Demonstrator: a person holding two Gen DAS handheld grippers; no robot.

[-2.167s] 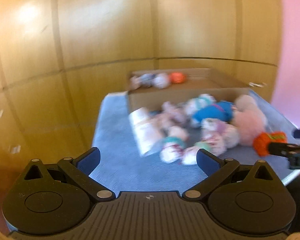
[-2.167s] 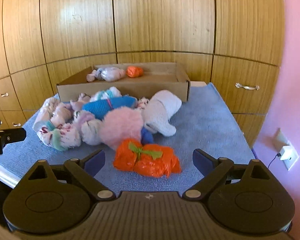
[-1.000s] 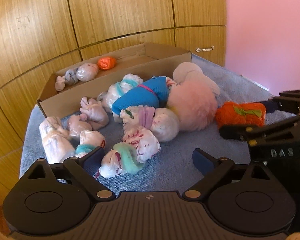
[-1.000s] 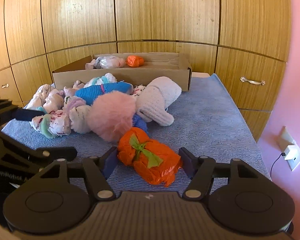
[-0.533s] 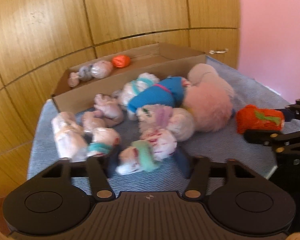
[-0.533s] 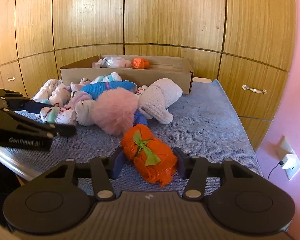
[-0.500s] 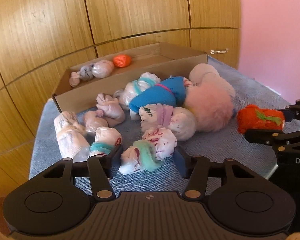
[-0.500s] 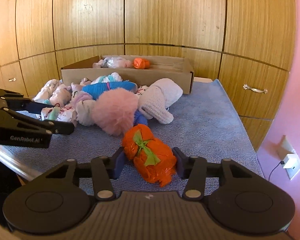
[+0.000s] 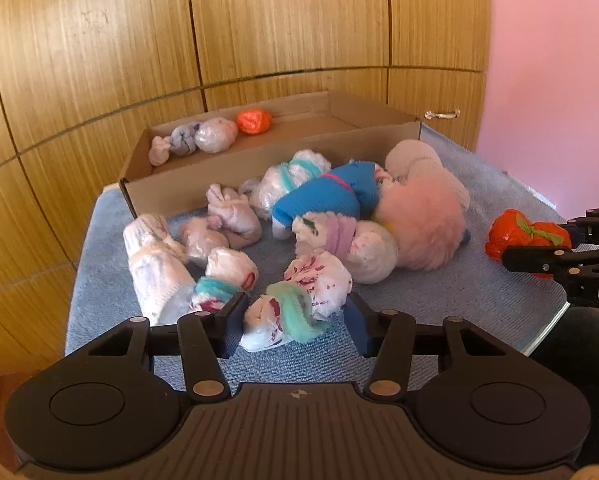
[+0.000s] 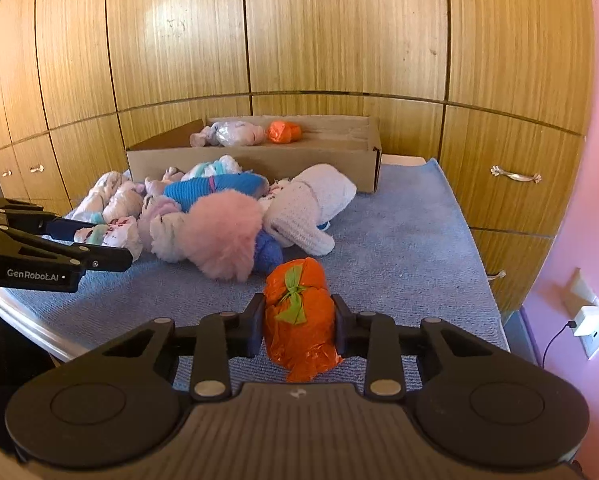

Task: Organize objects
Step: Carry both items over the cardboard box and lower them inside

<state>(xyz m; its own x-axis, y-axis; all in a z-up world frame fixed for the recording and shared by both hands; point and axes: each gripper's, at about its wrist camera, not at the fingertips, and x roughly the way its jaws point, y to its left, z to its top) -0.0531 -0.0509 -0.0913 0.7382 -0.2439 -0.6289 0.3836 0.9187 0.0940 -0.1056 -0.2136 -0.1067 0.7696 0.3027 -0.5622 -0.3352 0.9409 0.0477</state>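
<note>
right tool closing on a crinkly orange bundle with green bow; left tool pinching a white, teal-banded sock roll.

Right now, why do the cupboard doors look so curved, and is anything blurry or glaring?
Both wrist views use fisheye lenses, so the straight wooden cupboard doors bow outward and the corners go dark. In the right wrist view, soft glare sits on the doors at upper left, and the orange bundle is sharp. In the left wrist view, the fluffy pink bundle looks slightly soft.
</note>
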